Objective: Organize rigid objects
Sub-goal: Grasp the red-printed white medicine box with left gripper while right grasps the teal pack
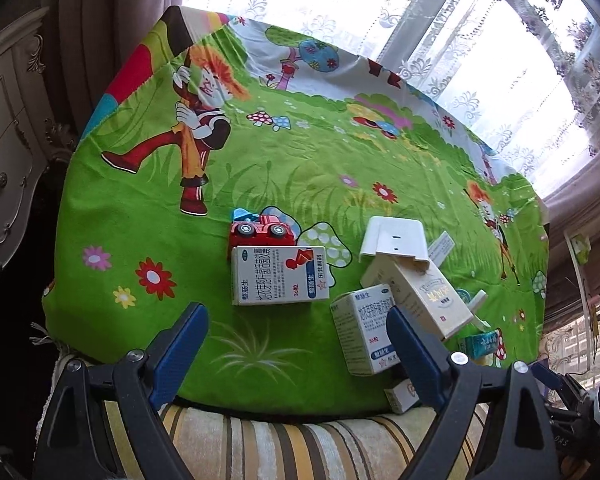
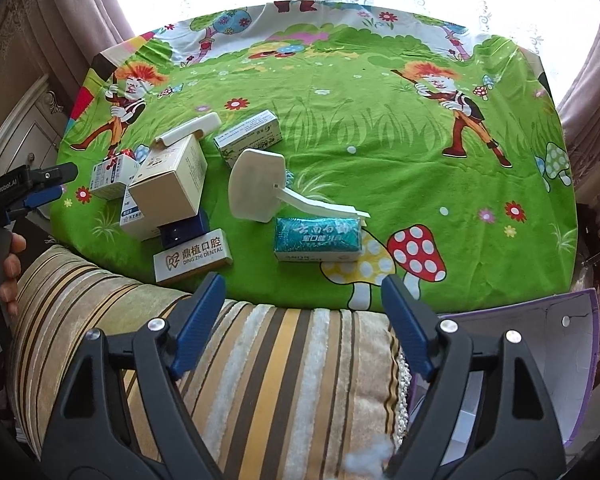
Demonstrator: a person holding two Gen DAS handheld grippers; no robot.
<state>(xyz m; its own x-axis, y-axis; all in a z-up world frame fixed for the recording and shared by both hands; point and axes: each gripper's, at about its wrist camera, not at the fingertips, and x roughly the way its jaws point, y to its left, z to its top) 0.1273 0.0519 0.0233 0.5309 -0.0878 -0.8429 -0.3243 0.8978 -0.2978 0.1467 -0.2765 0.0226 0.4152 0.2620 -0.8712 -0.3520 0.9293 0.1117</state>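
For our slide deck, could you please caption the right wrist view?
Open right gripper hovers above a teal toothpaste box on the green cartoon tablecloth.

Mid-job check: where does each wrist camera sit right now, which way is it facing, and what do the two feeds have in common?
Left wrist: on the left gripper, jaws open, facing down at the green cartoon cloth, red toy car and medicine boxes.
Right wrist: on the right gripper, jaws open, facing down over the striped cushion at the teal box; the person's hand shows at left.
Shared: cloth, cream carton, window behind.
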